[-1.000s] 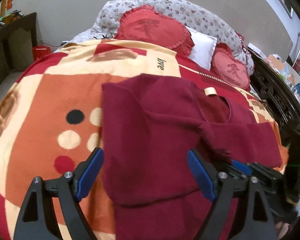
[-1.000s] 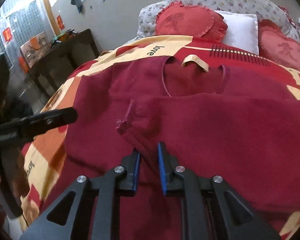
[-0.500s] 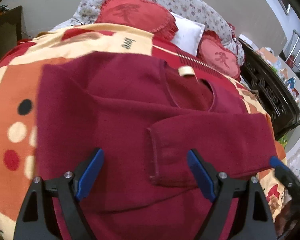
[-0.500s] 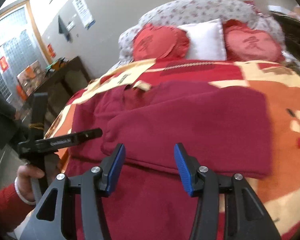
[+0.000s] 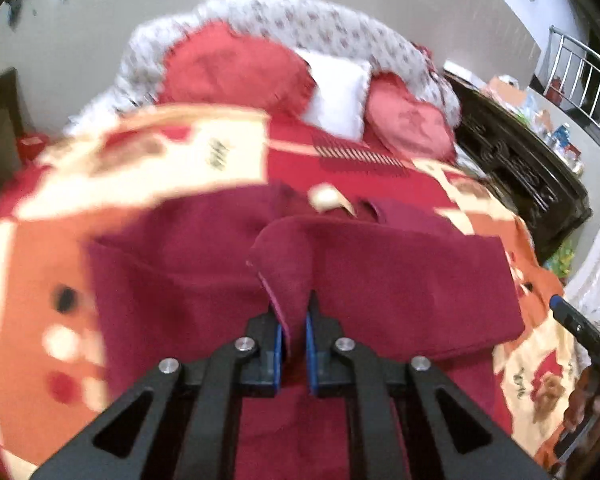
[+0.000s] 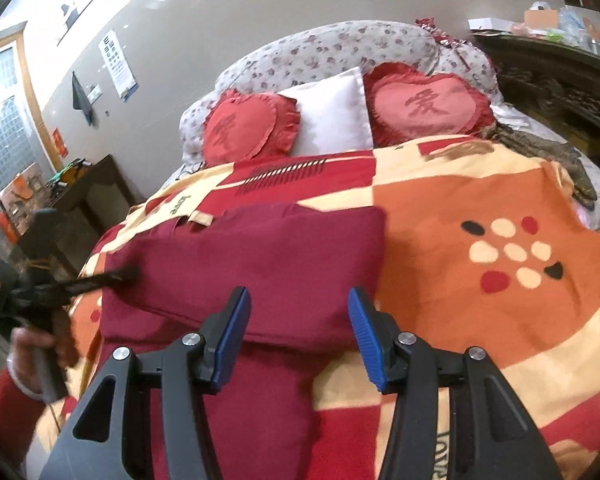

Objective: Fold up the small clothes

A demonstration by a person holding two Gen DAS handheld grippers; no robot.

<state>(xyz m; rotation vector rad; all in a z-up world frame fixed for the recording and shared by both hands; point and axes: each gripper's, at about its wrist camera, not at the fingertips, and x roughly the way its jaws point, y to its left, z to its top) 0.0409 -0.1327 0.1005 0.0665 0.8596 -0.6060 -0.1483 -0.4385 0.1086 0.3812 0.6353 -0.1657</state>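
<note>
Left gripper (image 5: 294,330): jaws just snapped closed, pinching a raised fold of the maroon sweater (image 5: 380,280).
Right gripper (image 6: 296,334): spread, holding nothing (hovering above the sweater).
Sweater: on the blanket (image 6: 480,208), cushions at 12 o'clock.
Writing: blurred, unreadable.

Maroon sweater (image 6: 268,252) on orange, cream, red dotted blanket (image 6: 480,208).
</note>
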